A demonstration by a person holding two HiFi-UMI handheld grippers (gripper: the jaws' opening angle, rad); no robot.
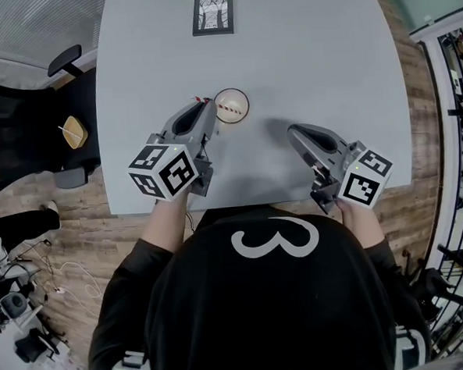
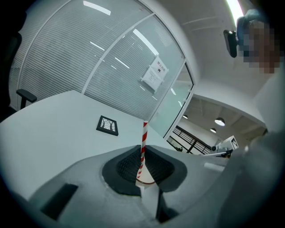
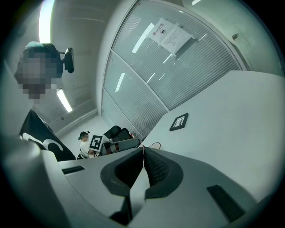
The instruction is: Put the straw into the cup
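Observation:
A white cup [image 1: 231, 106] with a dark rim stands on the pale grey table [image 1: 309, 50], a little left of its middle. A red-and-white striped straw [image 1: 225, 107] slants over the cup's mouth. My left gripper [image 1: 205, 113] sits just left of the cup and is shut on the straw. In the left gripper view the straw [image 2: 144, 136] rises upright from between the pads of the left gripper [image 2: 142, 156], with the cup's rim [image 2: 148, 181] right below. My right gripper [image 1: 295, 131] rests to the right of the cup, apart from it. Its jaws meet with nothing between them in the right gripper view [image 3: 143, 153].
A small black-framed card [image 1: 212, 15] lies flat at the table's far edge, also visible as a card [image 2: 107, 125] in the left gripper view. A black office chair [image 1: 17, 131] stands off the table's left side. Glass partitions with blinds [image 2: 67, 53] close the room beyond.

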